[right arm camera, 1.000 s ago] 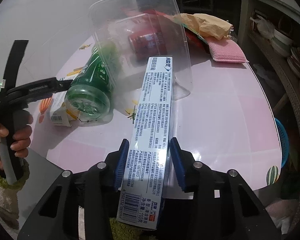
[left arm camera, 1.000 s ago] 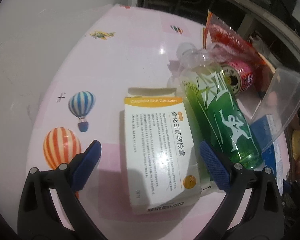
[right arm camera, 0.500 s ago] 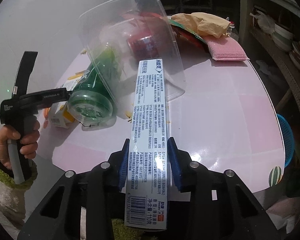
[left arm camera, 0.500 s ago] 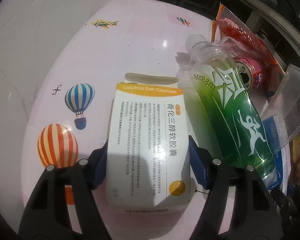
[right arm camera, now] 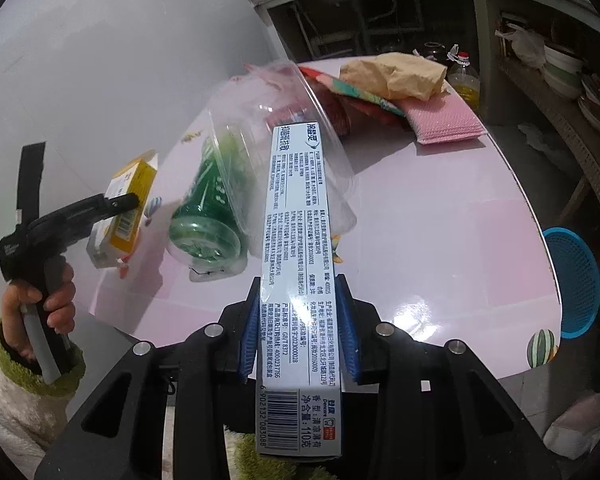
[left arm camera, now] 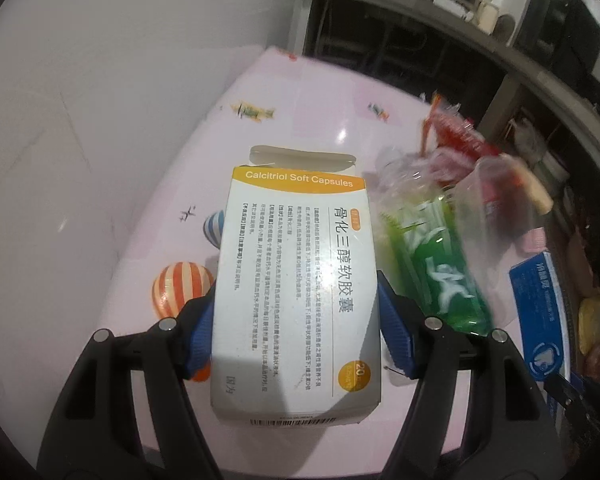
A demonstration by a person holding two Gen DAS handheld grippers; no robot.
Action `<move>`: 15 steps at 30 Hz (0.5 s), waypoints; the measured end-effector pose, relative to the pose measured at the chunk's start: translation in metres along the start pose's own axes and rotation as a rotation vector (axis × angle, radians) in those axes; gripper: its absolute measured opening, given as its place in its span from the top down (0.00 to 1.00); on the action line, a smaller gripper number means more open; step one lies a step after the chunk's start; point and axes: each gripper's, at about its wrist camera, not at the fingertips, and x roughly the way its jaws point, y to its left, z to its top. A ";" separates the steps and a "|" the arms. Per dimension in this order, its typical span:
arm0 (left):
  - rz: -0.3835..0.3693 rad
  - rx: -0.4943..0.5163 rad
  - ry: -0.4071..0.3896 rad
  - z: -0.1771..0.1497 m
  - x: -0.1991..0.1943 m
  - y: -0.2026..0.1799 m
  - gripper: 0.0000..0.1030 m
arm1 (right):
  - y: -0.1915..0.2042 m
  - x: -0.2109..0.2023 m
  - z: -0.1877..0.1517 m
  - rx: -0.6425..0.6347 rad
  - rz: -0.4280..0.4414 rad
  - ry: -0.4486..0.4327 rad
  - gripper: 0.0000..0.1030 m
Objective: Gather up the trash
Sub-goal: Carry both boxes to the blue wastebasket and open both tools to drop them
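My left gripper is shut on a white and yellow capsule box and holds it above the pink table; the box and that gripper also show in the right wrist view. My right gripper is shut on a long blue and white toothpaste box held above the table. A green plastic bottle lies on the table beside the capsule box, partly under a clear plastic container; the bottle's base faces the right wrist camera.
A red wrapper, a brown paper bag, a pink sponge cloth and a red can lie at the far side of the table. A blue basket stands on the floor to the right. A white wall is on the left.
My left gripper closed on the capsule box and lifted it off the table. My right gripper kept its hold on the toothpaste box and rose and pulled back a little.
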 end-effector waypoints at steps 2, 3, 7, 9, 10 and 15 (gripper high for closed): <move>-0.029 0.012 -0.026 0.000 -0.014 -0.007 0.36 | -0.002 -0.009 0.000 0.007 0.014 -0.027 0.67; -0.042 0.020 -0.037 0.000 -0.021 -0.013 0.36 | -0.004 -0.015 0.000 0.011 0.019 -0.045 0.67; -0.131 0.088 -0.080 0.002 -0.046 -0.050 0.36 | -0.018 -0.041 0.000 0.038 0.017 -0.119 0.67; -0.181 0.121 -0.084 0.004 -0.050 -0.071 0.36 | -0.030 -0.057 -0.001 0.063 0.000 -0.163 0.67; -0.220 0.150 -0.084 0.004 -0.054 -0.088 0.36 | -0.040 -0.070 -0.001 0.085 -0.021 -0.196 0.67; -0.399 0.289 -0.042 0.011 -0.054 -0.181 0.36 | -0.109 -0.122 -0.012 0.239 -0.173 -0.315 0.67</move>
